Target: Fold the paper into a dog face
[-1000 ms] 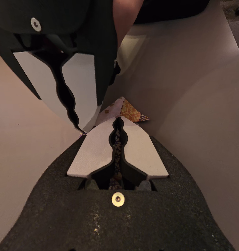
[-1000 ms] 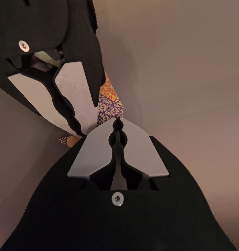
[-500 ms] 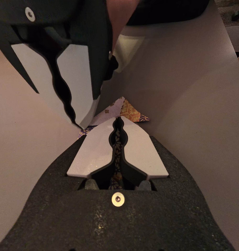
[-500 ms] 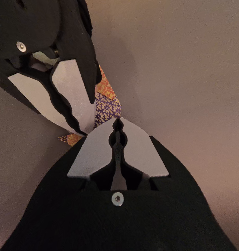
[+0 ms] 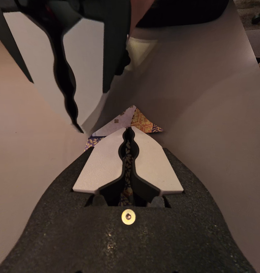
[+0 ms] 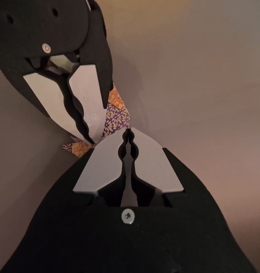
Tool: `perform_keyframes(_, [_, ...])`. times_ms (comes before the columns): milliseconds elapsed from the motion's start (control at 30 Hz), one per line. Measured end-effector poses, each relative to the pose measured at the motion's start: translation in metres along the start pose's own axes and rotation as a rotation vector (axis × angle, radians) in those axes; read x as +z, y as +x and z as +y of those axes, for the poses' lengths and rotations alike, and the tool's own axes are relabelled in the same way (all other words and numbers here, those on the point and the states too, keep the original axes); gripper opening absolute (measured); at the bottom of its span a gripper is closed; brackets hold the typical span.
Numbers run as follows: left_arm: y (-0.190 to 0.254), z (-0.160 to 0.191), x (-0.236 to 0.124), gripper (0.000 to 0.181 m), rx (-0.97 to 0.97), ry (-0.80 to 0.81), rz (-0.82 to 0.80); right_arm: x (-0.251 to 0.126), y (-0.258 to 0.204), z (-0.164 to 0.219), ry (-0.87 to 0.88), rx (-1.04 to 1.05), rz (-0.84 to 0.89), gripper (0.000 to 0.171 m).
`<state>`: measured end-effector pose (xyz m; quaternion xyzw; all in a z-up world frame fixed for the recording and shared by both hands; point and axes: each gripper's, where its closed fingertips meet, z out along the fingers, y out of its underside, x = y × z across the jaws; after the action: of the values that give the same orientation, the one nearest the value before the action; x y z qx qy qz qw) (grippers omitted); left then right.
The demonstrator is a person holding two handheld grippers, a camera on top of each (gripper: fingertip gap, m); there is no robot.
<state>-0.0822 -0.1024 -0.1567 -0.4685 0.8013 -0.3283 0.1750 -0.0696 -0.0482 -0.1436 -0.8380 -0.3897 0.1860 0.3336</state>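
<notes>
The folded patterned paper (image 5: 142, 122), purple, orange and white with gold print, lies flat on the grey table (image 5: 200, 103). My left gripper (image 5: 128, 129) is shut, and its tips rest on the paper, which shows through the slit between its fingers. In the right wrist view the left gripper (image 6: 90, 141) touches the paper (image 6: 117, 118) at its near-left corner. My right gripper (image 6: 128, 130) is shut and empty, its tips just in front of the paper's purple part. In the left wrist view the right gripper (image 5: 80, 130) is blurred and hangs at the paper's left edge.
A pale square object (image 5: 141, 48) lies on the table behind the right gripper. A dark shape (image 5: 185, 11) and a person's arm (image 5: 141, 8) are at the far end. The table's right edge (image 5: 244, 37) borders the floor. There is about 5 cm between the tips of the two grippers.
The right gripper has swung up and leftward, away from the paper, looming larger in the left wrist view. The left gripper has stayed on the paper. More of the paper shows.
</notes>
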Motion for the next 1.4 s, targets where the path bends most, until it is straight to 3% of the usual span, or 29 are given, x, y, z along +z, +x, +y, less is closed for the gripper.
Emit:
perform_keyframes(300, [0.000, 0.000, 0.000, 0.001, 0.000, -0.002, 0.007, 0.011, -0.004, 0.009, -0.052, -0.062, 0.011, 0.004])
perform_keyframes(567, [0.000, 0.000, 0.000, 0.001, -0.011, -0.005, 0.011, 0.001, -0.009, 0.000, 0.027, 0.053, -0.060, 0.002])
perform_keyframes(967, [0.000, 0.000, 0.000, 0.001, -0.024, -0.008, 0.022, 0.007, -0.011, 0.013, -0.066, -0.135, 0.030, 0.004])
perform_keyframes(1400, [0.000, 0.000, 0.000, 0.001, -0.034, -0.014, 0.032, 0.002, -0.015, 0.017, -0.067, -0.126, 0.040, 0.003])
